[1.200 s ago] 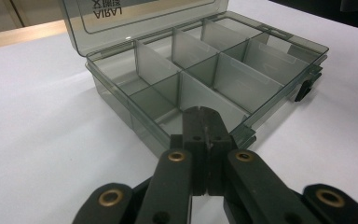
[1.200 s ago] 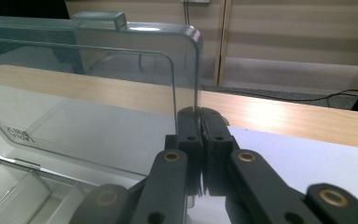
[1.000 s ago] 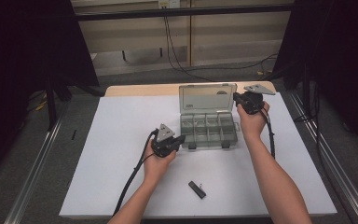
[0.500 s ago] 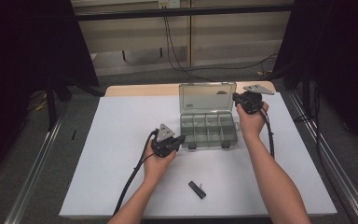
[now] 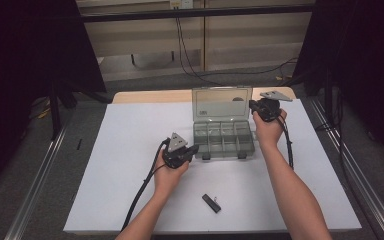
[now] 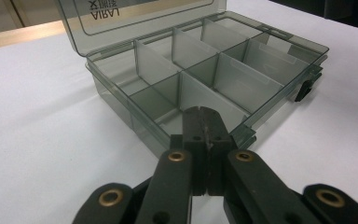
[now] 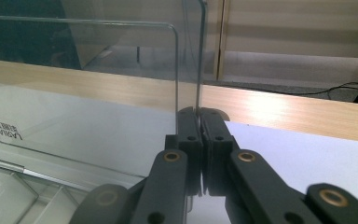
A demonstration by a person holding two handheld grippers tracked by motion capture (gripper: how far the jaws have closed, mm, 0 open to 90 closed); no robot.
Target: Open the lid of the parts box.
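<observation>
A smoky clear compartment box [image 5: 223, 140] stands on the white table sheet, its lid [image 5: 222, 103] raised upright at the back. My right gripper [image 5: 254, 106] is shut on the lid's right edge. In the right gripper view the thin clear lid [image 7: 74, 93] runs straight down between the closed jaws of the right gripper [image 7: 198, 114]. My left gripper [image 5: 195, 149] is shut at the box's front left corner. In the left gripper view the left gripper [image 6: 207, 114] has its tips at the near corner of the box [image 6: 242, 79], whose several compartments look empty.
A small black part [image 5: 211, 202] lies on the white sheet [image 5: 130, 150] toward the front, between the two forearms. A wooden strip [image 5: 150, 96] runs along the table's far edge. Metal rails flank the table on both sides.
</observation>
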